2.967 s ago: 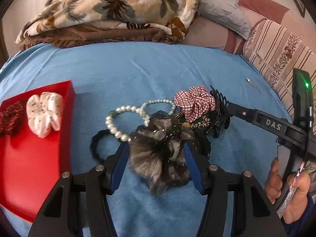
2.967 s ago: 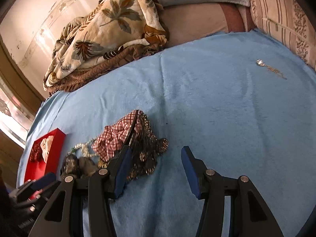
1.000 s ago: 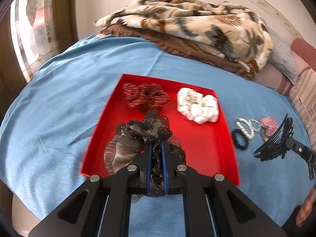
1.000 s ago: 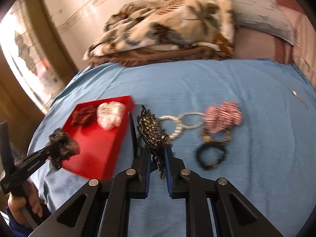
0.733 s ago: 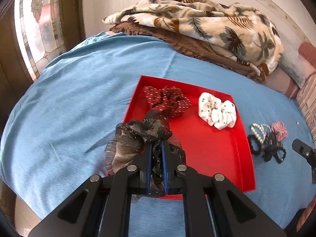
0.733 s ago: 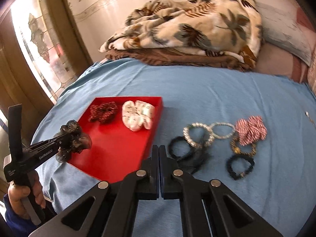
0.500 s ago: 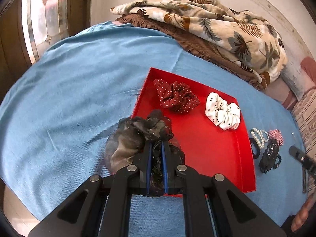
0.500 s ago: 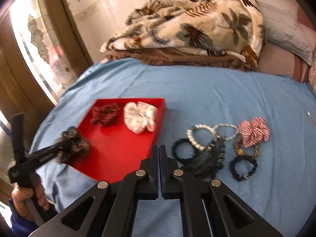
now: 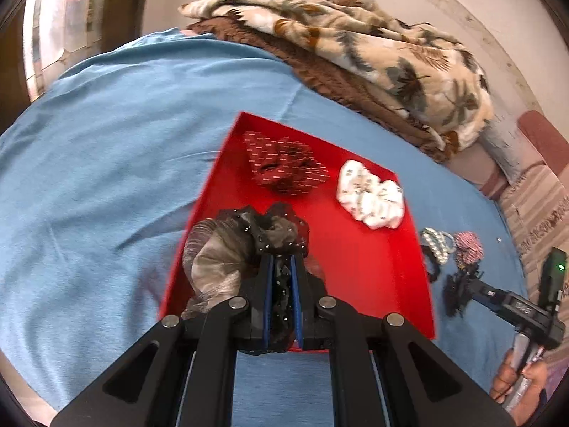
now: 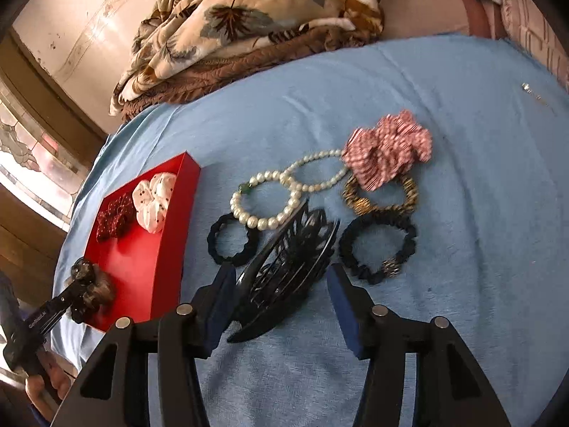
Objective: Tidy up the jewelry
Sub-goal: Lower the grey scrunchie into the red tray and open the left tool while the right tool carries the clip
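Note:
My left gripper is shut on a grey-black sheer scrunchie, held over the near left corner of the red tray. The tray holds a dark red dotted scrunchie and a white dotted scrunchie. My right gripper is open, its fingers either side of a black hair claw clip lying on the blue sheet. Beside the clip lie pearl bracelets, a red checked scrunchie, a gold-black bracelet and two black hair ties.
A floral blanket on a brown quilt is piled at the head of the bed. Striped pillows lie at the right. A small metal pin lies on the sheet far right. A window is at the left.
My left gripper has carried the grey-black scrunchie closer over the tray. My right gripper, shut half a second ago, has opened and dropped down around the black claw clip.

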